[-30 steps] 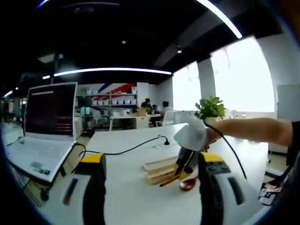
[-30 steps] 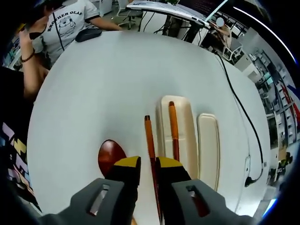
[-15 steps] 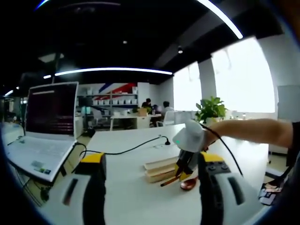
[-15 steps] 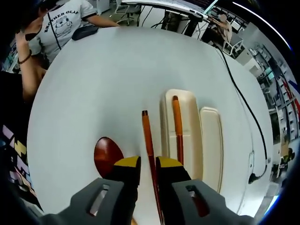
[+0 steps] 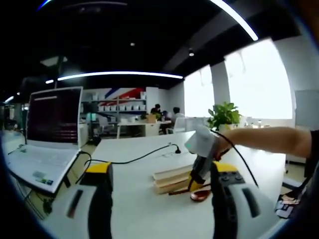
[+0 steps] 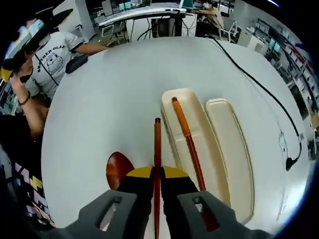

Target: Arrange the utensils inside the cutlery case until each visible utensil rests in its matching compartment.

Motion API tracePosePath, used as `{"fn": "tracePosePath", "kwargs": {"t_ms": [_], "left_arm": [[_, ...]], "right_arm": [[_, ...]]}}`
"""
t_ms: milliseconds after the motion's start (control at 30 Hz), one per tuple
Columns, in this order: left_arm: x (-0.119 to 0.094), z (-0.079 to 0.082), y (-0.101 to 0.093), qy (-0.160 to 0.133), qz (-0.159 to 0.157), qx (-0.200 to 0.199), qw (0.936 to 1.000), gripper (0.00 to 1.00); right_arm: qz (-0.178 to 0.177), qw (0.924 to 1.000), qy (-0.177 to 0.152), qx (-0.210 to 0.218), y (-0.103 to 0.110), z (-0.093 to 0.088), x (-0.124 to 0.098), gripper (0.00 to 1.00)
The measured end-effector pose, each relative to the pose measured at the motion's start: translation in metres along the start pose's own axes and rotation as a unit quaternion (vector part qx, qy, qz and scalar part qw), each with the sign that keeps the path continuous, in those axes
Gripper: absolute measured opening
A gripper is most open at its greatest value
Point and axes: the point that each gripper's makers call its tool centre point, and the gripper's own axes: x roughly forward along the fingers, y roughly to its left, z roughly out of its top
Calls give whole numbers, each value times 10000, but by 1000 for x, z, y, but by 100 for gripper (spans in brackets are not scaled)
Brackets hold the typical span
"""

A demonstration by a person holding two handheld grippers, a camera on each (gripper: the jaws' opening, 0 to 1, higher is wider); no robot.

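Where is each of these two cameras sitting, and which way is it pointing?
Left gripper view: rides the left gripper, looking level across the white table toward a laptop; the person's forearm shows.
Right gripper view: rides the right gripper, looking down on the table, gripping a chopstick.
Shared: the cutlery case, the spoon.

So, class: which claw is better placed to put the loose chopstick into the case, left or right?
Right. The right claw is shut on the loose chopstick beside the case; the left claw hangs open, farther off.
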Motion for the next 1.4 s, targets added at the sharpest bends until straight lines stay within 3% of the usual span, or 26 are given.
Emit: {"fn": "tracePosePath", "kwargs": {"t_ms": [100,167,400,800,1167,1400], "left_arm": [[1,0,-3,9,-41,24,10000,85],[1,0,-3,12,-49,23,10000,85],[2,-1,-3,26,-45,22,10000,85],[2,-1,1,-4,-25,-27,10000,85],[1,1,3,-24,26,31,10000,87],[3,-2,2,36,17,179,9998,92]], "right_arm": [[-66,9999,71,55,2,0,0,3],[-110,9996,147,-214,1,1,0,3],[-187,9987,253,-411,1,1,-1,2],[-64,9975,464,-535,7,1,-9,2],[-402,9954,421,-765,2,25,-46,3],[-979,9895,99,-1057,-12,45,-55,3]]}}
